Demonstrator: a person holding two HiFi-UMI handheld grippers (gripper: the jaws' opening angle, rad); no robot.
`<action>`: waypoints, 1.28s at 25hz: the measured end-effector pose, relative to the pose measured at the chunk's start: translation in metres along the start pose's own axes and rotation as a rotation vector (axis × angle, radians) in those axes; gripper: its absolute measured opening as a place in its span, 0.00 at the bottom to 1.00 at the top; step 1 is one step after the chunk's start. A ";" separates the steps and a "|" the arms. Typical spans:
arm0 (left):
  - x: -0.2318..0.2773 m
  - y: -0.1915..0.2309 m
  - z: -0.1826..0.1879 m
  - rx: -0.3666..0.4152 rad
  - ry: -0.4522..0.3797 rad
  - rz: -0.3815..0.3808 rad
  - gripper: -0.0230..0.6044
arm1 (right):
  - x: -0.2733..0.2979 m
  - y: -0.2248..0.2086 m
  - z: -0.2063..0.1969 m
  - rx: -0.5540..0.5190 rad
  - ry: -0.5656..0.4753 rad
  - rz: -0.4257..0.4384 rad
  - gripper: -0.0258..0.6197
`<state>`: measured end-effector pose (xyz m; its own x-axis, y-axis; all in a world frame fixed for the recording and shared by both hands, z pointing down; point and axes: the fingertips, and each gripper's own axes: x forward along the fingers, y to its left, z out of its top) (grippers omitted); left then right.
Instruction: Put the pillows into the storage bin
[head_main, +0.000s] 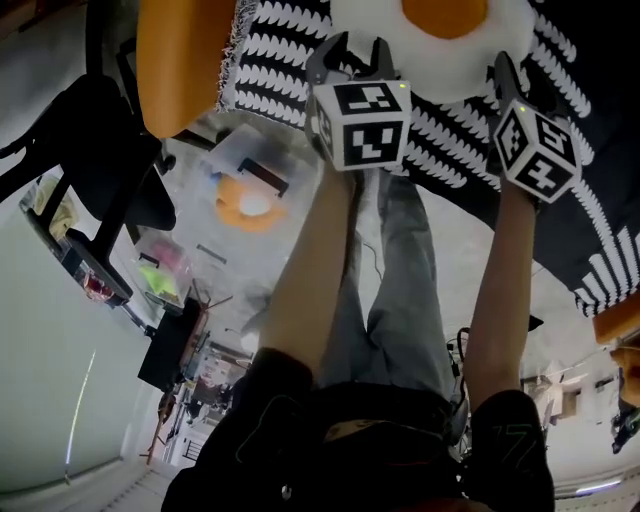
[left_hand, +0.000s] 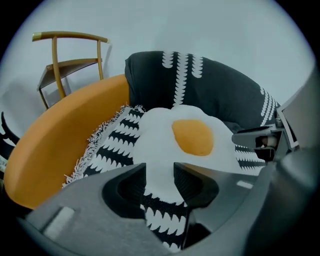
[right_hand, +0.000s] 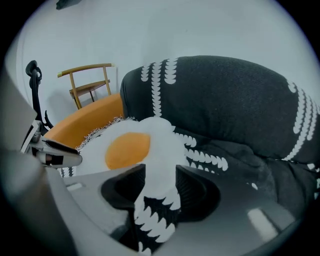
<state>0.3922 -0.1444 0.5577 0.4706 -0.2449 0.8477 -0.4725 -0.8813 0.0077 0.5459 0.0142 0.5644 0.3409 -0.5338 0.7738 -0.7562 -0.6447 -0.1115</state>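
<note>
The fried-egg pillow (left_hand: 192, 135) lies on a black-and-white throw (left_hand: 117, 147), near its fringed edge beside the orange chair (left_hand: 55, 145); the left gripper (left_hand: 160, 175) and right gripper (right_hand: 160, 177) hover at the pillow's near rim, jaws partly apart, pinching nothing; the clear storage bin (head_main: 225, 150) stands on the floor.

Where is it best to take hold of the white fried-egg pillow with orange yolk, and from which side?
Probably the thin white rim of the fried-egg pillow, approached from its near edge, where the open left gripper and right gripper face it. It lies flat on the black-and-white patterned blanket; that rim should fit the jaws.
</note>
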 end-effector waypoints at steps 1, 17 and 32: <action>0.004 0.003 0.002 -0.015 0.013 -0.002 0.34 | 0.006 -0.003 0.005 0.004 0.010 0.014 0.37; 0.011 0.014 -0.015 0.007 0.026 -0.079 0.11 | 0.018 0.038 0.005 -0.073 0.082 0.186 0.14; -0.067 0.053 -0.064 -0.095 -0.080 0.007 0.07 | -0.035 0.110 -0.014 -0.101 0.007 0.303 0.08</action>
<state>0.2879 -0.1486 0.5355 0.5233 -0.2859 0.8027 -0.5425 -0.8383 0.0551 0.4428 -0.0307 0.5341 0.0879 -0.6893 0.7191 -0.8747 -0.3988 -0.2753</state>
